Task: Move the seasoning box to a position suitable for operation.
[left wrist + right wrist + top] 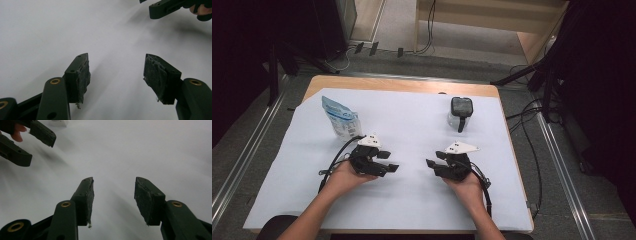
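Both grippers, left (388, 161) and right (433, 163), gape empty. The pouch (341, 118) at ten o'clock looks light, crinkly, slippery; pinch its top edge.

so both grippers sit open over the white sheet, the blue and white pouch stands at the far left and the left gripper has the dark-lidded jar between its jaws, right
Not quite. The left gripper has nothing between its jaws: the left gripper view shows bare white sheet there. In the high view the dark-lidded jar stands apart at the far right. The rest holds: the right gripper is open too, and the blue and white pouch stands at the far left.
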`<state>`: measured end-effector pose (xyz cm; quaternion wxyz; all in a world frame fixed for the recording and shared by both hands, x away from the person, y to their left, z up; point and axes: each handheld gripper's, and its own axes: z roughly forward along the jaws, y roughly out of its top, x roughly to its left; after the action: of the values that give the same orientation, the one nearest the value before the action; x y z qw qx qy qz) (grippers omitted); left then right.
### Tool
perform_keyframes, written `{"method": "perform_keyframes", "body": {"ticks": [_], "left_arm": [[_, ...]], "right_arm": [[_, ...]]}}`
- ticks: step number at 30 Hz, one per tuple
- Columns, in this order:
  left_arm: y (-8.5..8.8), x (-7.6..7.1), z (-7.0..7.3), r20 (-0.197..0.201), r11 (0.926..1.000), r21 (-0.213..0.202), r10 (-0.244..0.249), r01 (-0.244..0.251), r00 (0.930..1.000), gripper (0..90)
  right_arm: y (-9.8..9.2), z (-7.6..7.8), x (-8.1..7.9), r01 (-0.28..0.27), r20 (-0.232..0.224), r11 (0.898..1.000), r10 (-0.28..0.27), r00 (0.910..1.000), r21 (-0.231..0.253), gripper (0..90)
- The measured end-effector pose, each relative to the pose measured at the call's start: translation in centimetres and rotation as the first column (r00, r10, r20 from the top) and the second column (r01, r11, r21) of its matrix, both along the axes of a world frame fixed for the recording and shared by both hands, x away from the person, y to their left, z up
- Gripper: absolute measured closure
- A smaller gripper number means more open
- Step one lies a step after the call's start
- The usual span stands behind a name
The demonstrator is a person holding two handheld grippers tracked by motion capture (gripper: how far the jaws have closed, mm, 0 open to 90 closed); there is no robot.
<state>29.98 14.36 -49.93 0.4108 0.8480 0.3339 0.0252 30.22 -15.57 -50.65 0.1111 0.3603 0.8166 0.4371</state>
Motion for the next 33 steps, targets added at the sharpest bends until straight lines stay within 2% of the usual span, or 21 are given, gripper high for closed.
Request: {"method": "perform_keyframes", "body": {"ticks": [8,14,18,24,33], "left_arm": [[0.1,0.0,0.1,0.000,1.0000,0.003,0.004,-0.004,1.0000,37.9],[0.3,0.0,0.2,0.003,1.0000,0.003,0.000,0.000,1.0000,38.0],[0.3,-0.1,0.2,0.007,1.0000,0.008,-0.001,0.001,1.0000,38.0],[0.0,-0.1,0.1,0.004,0.9997,0.016,-0.016,0.016,0.9999,38.0],[0.1,-0.1,0.2,0.002,0.9999,0.002,-0.015,0.015,0.9999,38.0]], "right_arm": [[-0.1,0.2,-0.1,0.007,0.010,1.000,-0.007,0.9999,-0.002,49.8],[0.0,0.7,-0.3,0.000,0.058,1.000,0.001,0.9983,-0.024,49.9],[-0.1,0.9,-0.4,-0.001,0.050,1.000,0.001,0.9988,-0.003,50.6],[-0.4,0.8,0.0,0.003,0.005,1.000,-0.003,1.0000,0.018,47.8],[-1.2,1.0,0.3,0.035,0.015,0.999,-0.036,0.9992,0.018,43.2]]}}
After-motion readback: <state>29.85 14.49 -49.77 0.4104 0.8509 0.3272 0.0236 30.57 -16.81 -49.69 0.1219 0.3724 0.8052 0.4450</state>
